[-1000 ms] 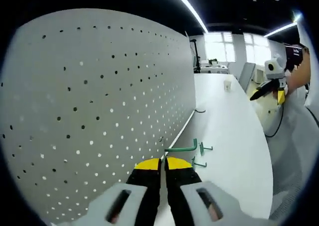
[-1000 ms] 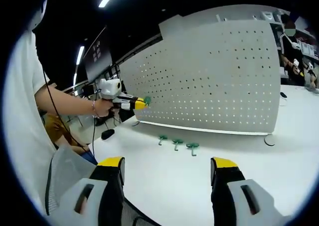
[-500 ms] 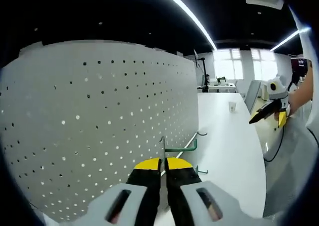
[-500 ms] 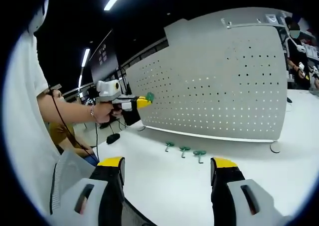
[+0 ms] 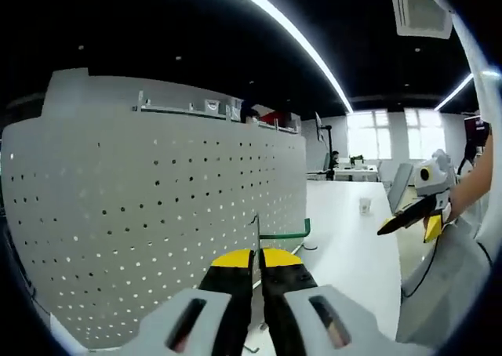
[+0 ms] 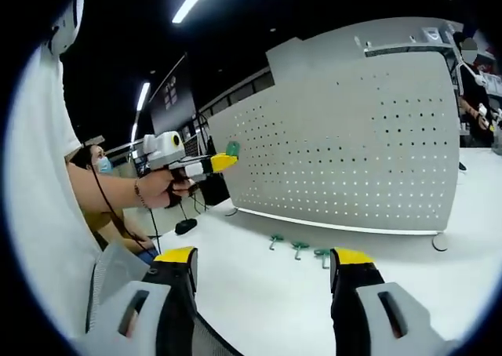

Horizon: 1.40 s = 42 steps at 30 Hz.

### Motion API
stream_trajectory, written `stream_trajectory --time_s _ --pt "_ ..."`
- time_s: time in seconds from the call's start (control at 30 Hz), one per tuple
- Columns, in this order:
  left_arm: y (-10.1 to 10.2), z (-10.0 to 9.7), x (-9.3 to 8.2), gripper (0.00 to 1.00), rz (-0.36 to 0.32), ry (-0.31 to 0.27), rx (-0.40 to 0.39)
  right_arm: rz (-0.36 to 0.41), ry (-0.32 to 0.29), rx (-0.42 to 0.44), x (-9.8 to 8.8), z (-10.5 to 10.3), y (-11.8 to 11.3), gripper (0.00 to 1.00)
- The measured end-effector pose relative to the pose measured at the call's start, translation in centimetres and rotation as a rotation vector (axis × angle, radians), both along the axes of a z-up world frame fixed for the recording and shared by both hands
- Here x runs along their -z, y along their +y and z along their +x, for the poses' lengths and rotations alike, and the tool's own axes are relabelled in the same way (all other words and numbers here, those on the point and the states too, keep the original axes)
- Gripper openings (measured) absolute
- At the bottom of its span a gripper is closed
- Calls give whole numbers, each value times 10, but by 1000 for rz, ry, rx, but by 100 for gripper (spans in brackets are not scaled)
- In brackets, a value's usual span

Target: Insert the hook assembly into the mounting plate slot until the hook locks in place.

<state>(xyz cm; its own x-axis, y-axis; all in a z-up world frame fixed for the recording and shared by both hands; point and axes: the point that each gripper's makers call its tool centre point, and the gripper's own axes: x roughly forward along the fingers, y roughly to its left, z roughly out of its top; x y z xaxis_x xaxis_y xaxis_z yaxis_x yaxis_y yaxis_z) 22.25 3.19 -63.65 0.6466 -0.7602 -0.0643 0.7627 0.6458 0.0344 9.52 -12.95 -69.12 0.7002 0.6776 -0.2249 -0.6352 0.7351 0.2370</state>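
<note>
One green hook [image 5: 284, 234] pinched in closed left jaws, seemingly near pegboard [image 5: 157, 215], right jaws wide, empty.

We see long ceiling light strips [image 5: 298, 30] running overhead and a square ceiling vent [image 5: 420, 11] beside them. Bright windows [image 5: 376, 140] stand at the far end of the room. A small white cup [image 5: 365, 205] sits far along the white counter [image 5: 353, 246]. A dark mouse-like object [image 6: 186, 226] lies near the counter's left edge, and a dark wall screen [image 6: 170, 101] hangs behind.
</note>
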Motion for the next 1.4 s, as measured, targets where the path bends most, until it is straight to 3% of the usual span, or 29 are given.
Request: stream_trajectory --time_s 0.07,0.5,0.7,1.03,1.4 --pt "-4 -5 -7 3 -52 4 0 4 -7 -3 -2 -1 1 66" --pt "-11 -21 -28 3 -155 -7 -39 29 -31 3 -8 -3 2 66" --pt "-9 -18 -25 3 -151 -2 -45 37 -48 4 -13 -1 5 66" --pt "-9 -20 -19 3 -137 15 -47 99 -212 -27 -61 10 23 64" --pt "-14 -21 -17 3 -113 16 -38 136 -252 -64 -74 30 48 58"
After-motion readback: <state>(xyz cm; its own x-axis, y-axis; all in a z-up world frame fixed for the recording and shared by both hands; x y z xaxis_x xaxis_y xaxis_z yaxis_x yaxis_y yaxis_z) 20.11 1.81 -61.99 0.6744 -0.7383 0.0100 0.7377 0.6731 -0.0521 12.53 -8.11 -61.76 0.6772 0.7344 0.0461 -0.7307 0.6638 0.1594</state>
